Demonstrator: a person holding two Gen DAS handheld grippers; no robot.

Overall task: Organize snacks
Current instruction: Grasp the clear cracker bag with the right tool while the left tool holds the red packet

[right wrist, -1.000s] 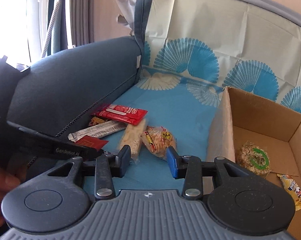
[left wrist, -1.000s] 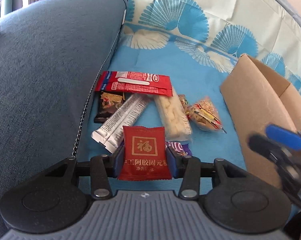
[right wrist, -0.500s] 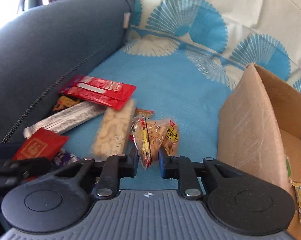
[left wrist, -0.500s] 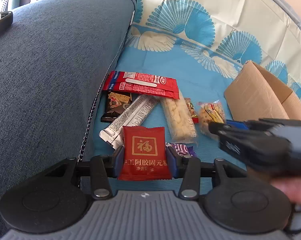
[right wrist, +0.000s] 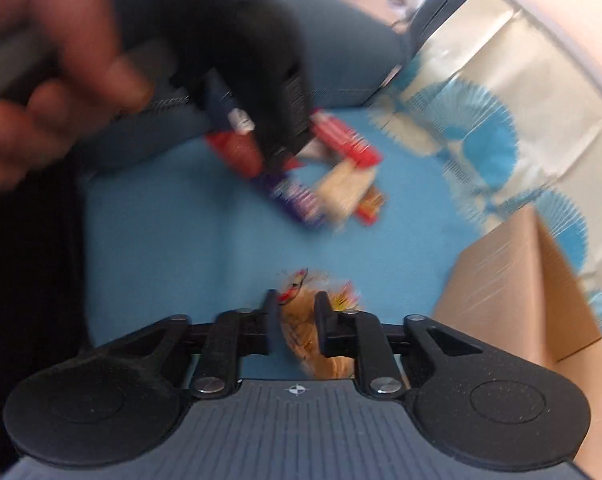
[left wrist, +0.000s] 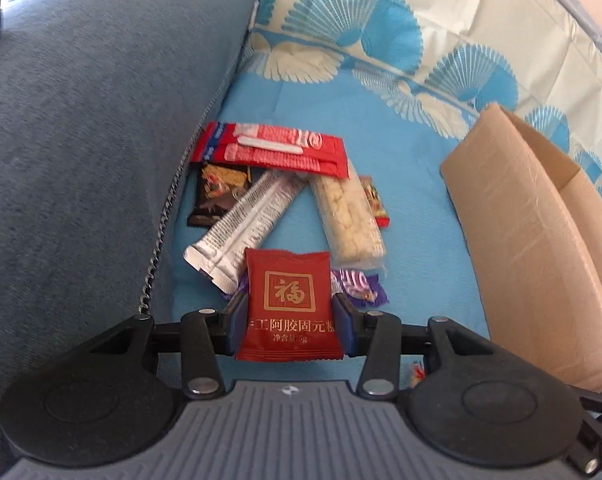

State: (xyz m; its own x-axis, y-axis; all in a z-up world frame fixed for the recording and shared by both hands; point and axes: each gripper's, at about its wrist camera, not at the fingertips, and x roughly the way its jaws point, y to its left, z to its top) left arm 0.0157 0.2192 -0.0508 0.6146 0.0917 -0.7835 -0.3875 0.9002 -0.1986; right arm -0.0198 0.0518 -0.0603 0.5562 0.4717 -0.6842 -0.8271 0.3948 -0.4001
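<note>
A red sachet (left wrist: 289,306) is clamped between the jaws of the left gripper (left wrist: 289,322), low in the centre of the left view, and a clear snack bag (right wrist: 301,330) is pinched by the right gripper (right wrist: 295,320), low in the centre of the blurred right view. The remaining snacks lie in a pile (left wrist: 285,200) at mid-frame on the blue cover (left wrist: 401,208), while the cardboard box (left wrist: 533,248) stands at the right edge. The bag appears to be held by a crumpled part only, so it could slip out if swung quickly towards the box; the sachet is gripped by its sides and could buckle loose. With both grippers close together, a collision above the box is also possible. On the sachet a gold 福 in a square and "阿胶固元" can be read; writing on other packets is too small to be made out.
</note>
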